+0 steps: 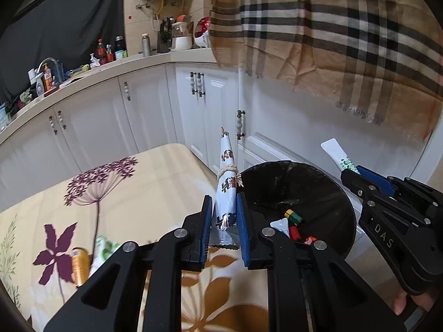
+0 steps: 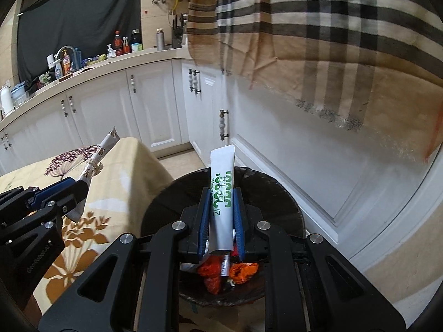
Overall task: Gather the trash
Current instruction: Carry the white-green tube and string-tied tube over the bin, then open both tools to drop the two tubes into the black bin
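Left tongs [image 1: 224, 231]: closed on a white printed packet [image 1: 227, 191] tied with twine, held upright at the tabletop's edge, just beside the bin's rim.
Right tongs [image 2: 220, 215]: closed on a white tube with green lettering [image 2: 222, 193], crimped end up, held directly over the bin's mouth.
Trash bin [image 1: 326, 185]: round, lined with a black bag, standing on the floor between the tabletop and the white cabinets; it already holds a small green-and-yellow cylinder [image 1: 294, 216], red and orange wrappers [image 2: 241, 272] and a white scrap.
Step in hand: both pieces appear lifted and carried to the bin; the drop is not yet made.
Next move: judged from the pictures, the right tongs need only open, since the tube hangs above the opening; the left tongs likely need a short shift toward the bin before opening, or the packet may land on the rim or the tabletop.
Tabletop [image 1: 155, 182]: covered with a cream floral cloth; a gold can [image 1: 80, 265] and a crumpled green-and-white wrapper [image 1: 103, 250] lie on it, blurred, probably next to collect.
Surroundings: a checked cloth [image 1: 332, 41] hangs above the cabinets, well clear of the bin; a cluttered kitchen counter stands well apart.
In the way: only the two tongs crowding each other over the bin.
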Available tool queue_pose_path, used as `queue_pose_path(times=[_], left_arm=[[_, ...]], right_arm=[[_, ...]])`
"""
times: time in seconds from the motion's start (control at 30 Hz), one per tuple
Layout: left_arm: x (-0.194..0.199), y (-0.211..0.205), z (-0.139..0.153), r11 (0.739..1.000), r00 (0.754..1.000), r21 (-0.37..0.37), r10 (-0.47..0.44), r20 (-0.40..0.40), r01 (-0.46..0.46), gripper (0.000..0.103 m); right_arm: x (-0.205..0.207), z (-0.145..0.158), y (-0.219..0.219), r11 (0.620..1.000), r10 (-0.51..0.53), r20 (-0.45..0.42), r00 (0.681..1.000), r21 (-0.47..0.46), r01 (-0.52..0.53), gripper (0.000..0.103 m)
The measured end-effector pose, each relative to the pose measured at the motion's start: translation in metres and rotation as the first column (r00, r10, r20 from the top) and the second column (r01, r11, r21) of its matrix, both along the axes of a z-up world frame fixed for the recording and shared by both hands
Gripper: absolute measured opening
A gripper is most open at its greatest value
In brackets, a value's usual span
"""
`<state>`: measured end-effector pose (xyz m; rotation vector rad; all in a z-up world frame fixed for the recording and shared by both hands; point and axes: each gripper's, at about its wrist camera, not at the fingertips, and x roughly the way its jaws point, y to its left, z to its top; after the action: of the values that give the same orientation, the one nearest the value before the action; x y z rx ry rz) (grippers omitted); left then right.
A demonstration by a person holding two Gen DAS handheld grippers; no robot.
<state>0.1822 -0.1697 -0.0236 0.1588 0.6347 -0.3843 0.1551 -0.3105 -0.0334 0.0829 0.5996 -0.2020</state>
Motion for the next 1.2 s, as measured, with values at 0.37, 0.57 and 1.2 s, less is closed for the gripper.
queue_pose_path(times=[0.37, 0.57, 1.2], left_arm=[[0.026, -0.041, -0.014, 0.999, 0.999, 0.031, -0.038, -0.007, 0.039, 0.019], [0.039, -0.055, -0.023, 0.998, 0.999, 0.05, -0.047, -0.015, 0.048, 0.026], [0.038, -0.026, -0.015, 1.0, 0.999, 0.018, 0.008, -0.031, -0.008, 0.049]], right_arm=[[0.021, -0.016, -0.029, 0.999, -0.039, -0.018, 0.999, 0.021, 0.039, 0.016], [0.033, -0.026, -0.039, 0.998, -0.056, -0.026, 0.998, 0.036, 0.057, 0.029], [0.023, -0.022, -0.028, 0.997, -0.07, -0.028, 0.997, 0.042, 0.071, 0.034]])
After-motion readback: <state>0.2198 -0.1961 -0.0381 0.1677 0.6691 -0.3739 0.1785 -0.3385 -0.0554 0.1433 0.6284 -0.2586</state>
